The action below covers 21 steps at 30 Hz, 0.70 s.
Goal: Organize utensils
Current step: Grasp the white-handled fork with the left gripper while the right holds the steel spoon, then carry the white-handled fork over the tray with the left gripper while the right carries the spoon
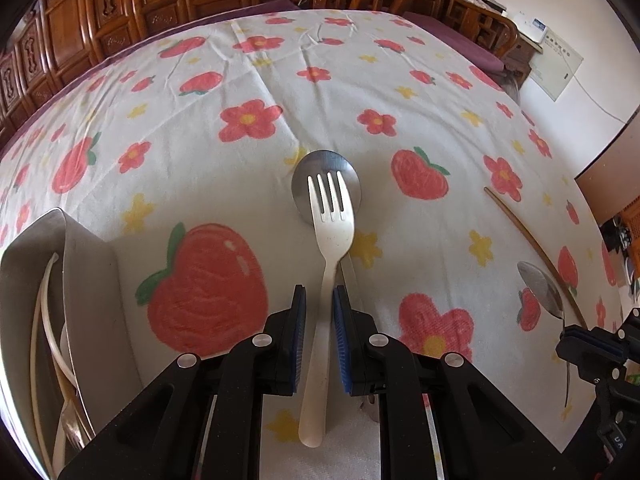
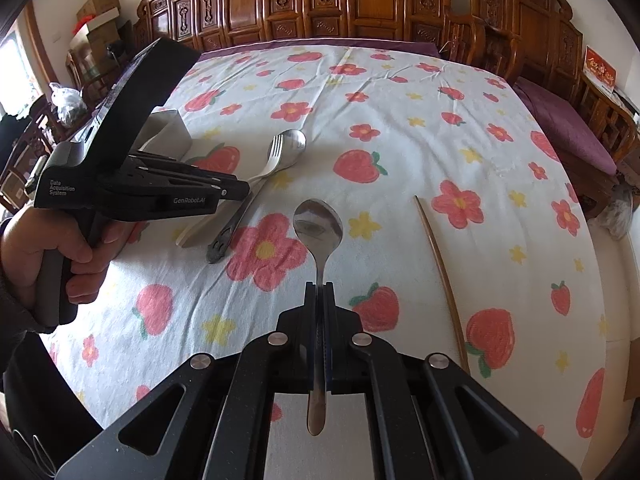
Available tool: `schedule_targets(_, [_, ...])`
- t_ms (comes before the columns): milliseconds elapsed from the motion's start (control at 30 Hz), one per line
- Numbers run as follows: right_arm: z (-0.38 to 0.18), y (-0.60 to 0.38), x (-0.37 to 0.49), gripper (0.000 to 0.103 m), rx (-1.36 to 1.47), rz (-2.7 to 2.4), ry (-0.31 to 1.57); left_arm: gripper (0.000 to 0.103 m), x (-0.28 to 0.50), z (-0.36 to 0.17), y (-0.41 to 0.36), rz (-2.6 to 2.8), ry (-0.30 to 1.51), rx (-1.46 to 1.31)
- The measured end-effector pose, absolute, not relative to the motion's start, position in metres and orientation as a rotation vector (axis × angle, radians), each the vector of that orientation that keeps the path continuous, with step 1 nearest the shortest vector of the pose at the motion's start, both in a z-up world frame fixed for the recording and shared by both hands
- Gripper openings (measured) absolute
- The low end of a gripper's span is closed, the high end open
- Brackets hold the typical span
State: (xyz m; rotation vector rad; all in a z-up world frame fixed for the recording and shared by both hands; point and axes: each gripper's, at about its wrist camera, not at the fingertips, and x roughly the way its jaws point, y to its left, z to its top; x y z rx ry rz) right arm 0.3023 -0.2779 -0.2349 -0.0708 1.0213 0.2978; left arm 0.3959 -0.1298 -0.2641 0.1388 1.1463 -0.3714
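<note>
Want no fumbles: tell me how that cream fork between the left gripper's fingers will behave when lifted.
The cream fork looks like matte plastic, so probably light and stiff. Its handle is thin between the left gripper pads, so it may pivot, tines drooping. It overlaps the metal spoon beneath and might nudge it.

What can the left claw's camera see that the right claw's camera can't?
Only the left wrist view looks inside the grey holder, where utensils already stand, and shows the left claw closed around the white fork from behind. Only the right wrist view shows the hand that holds the left claw, and the dark end of the big spoon under the fork. Both show the fork lying over that spoon, the right claw shut on a metal spoon, the wooden chopstick and the flowery cloth.
</note>
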Motion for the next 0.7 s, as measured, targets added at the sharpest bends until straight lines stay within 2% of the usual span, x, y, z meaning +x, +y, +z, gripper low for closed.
schedule_targets(33, [-0.234,-0.278,0.302,0.004,-0.071,0.297,1.020,0.006,0.397,-0.264,-0.129,-0.371,1.146,0.136])
schedule_targets(233, [-0.228,-0.274,0.299,0.004,-0.076,0.300,1.012,0.006,0.389,-0.251,-0.121,-0.358,1.112,0.119])
schedule_targets(700, [-0.199,-0.225,0.307,0.004,-0.079,0.364,0.960,0.006,0.354,-0.177,-0.065,-0.337,0.986,0.083])
